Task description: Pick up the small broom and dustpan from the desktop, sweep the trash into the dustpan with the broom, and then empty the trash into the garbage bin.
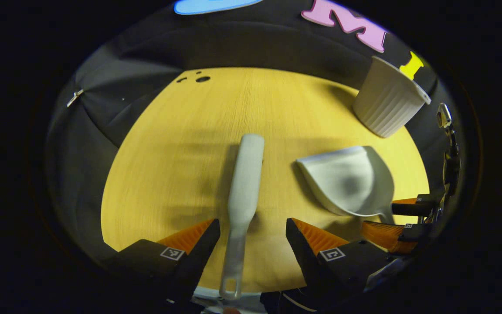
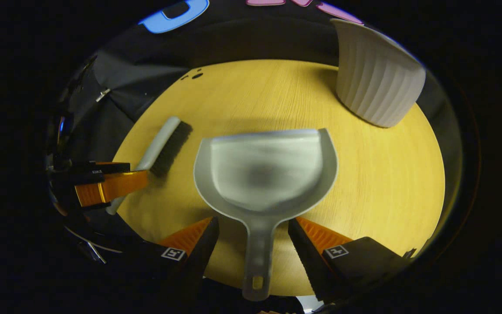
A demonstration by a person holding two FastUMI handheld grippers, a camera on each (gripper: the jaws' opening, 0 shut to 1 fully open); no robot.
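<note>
A pale small broom (image 1: 243,192) lies on the yellow wooden desktop (image 1: 181,148), handle toward me. My left gripper (image 1: 253,231) is open, one finger on each side of the handle, not touching. In the right gripper view the broom (image 2: 164,146) shows dark bristles at left, with the left gripper's fingers (image 2: 111,185) straddling it. A grey-white dustpan (image 2: 266,174) lies flat, its handle between the fingers of my open right gripper (image 2: 253,231). The dustpan (image 1: 349,181) sits right of the broom in the left gripper view, where the right gripper (image 1: 401,220) straddles its handle. No trash is visible.
A white ribbed garbage bin (image 2: 377,83) stands at the desktop's far right corner, also seen as the bin (image 1: 388,102) in the left gripper view. Small dark holes (image 1: 198,79) mark the far left of the desktop. Black cloth hangs behind the table edge.
</note>
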